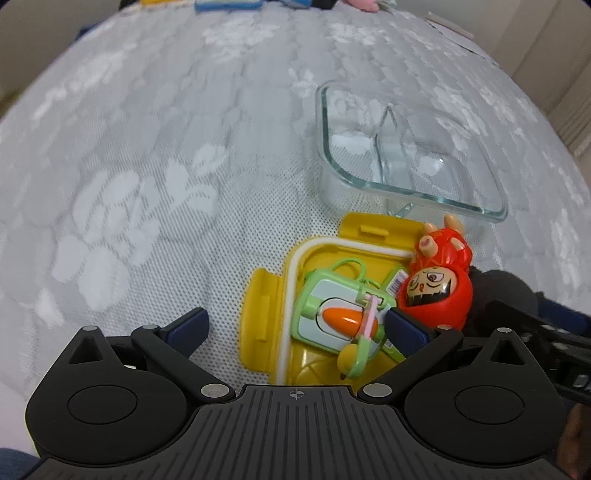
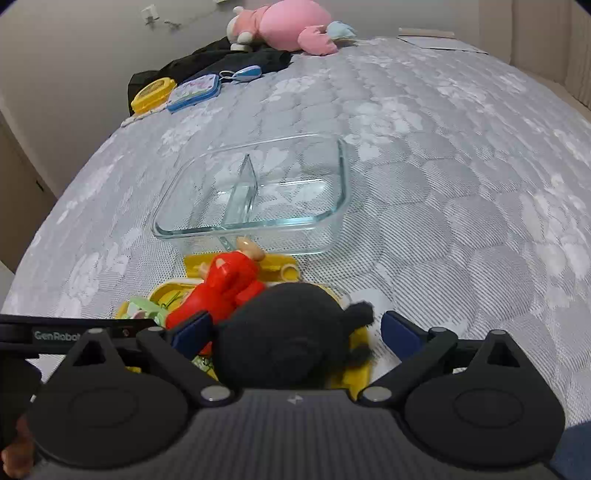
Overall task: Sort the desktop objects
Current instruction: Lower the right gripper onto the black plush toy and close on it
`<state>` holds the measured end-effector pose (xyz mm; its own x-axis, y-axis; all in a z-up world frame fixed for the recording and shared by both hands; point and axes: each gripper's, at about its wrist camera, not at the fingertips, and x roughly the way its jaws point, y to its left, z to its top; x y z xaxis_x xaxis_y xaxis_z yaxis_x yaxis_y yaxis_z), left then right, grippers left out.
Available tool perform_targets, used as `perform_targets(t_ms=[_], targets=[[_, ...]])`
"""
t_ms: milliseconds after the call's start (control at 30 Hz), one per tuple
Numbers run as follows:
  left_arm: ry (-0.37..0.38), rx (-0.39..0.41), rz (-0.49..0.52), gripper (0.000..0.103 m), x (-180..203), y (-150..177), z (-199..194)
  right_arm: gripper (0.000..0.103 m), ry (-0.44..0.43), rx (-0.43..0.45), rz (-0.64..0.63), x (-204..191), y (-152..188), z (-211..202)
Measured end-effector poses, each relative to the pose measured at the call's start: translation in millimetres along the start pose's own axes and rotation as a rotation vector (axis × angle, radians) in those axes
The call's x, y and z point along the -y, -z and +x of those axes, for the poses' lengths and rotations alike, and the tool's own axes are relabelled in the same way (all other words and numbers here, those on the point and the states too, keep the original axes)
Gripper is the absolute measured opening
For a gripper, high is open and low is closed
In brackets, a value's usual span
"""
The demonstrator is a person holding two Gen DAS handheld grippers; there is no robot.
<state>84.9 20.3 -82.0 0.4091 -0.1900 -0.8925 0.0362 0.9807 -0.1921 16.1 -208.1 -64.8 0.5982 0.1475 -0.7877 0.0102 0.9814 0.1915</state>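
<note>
A yellow lid-like tray [image 1: 262, 306] lies on the grey patterned bed cover. In it is a green toy case [image 1: 325, 291] with an orange carrot [image 1: 341, 319] on it. A red doll [image 1: 439, 280] with a painted face lies on the tray's right side, feet toward a clear divided glass dish [image 1: 320, 122]. My left gripper [image 1: 295, 328] is open over the tray, its fingers astride the green case. My right gripper [image 2: 295, 332] is open around the doll's black hair [image 2: 288, 332]; its left pad is next to the red body [image 2: 225, 284]. The glass dish [image 2: 343, 177] holds nothing.
At the far edge of the bed lie a pink plush [image 2: 288, 24], black cloth [image 2: 221, 59], a small yellow box [image 2: 153, 94], a blue case [image 2: 194, 92] and flat cardboard [image 2: 436, 42]. A wall rises on the left.
</note>
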Motion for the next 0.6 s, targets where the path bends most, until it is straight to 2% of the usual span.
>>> perform_targets(t_ms=[133, 200, 433, 600], targets=[[0.027, -0.020, -0.037, 0.103, -6, 0, 3, 0.082, -0.023, -0.052, -0.005, -6, 4, 10], [0.035, -0.032, -0.031, 0.103, -6, 0, 5, 0.080, -0.024, -0.047, -0.006, -8, 6, 8], [0.048, -0.034, -0.007, 0.103, -3, 0, 5, 0.075, -0.029, -0.044, 0.037, -2, 9, -2], [0.068, -0.044, -0.026, 0.103, -6, 0, 4, 0.074, -0.043, 0.004, 0.081, 6, 2, -27]])
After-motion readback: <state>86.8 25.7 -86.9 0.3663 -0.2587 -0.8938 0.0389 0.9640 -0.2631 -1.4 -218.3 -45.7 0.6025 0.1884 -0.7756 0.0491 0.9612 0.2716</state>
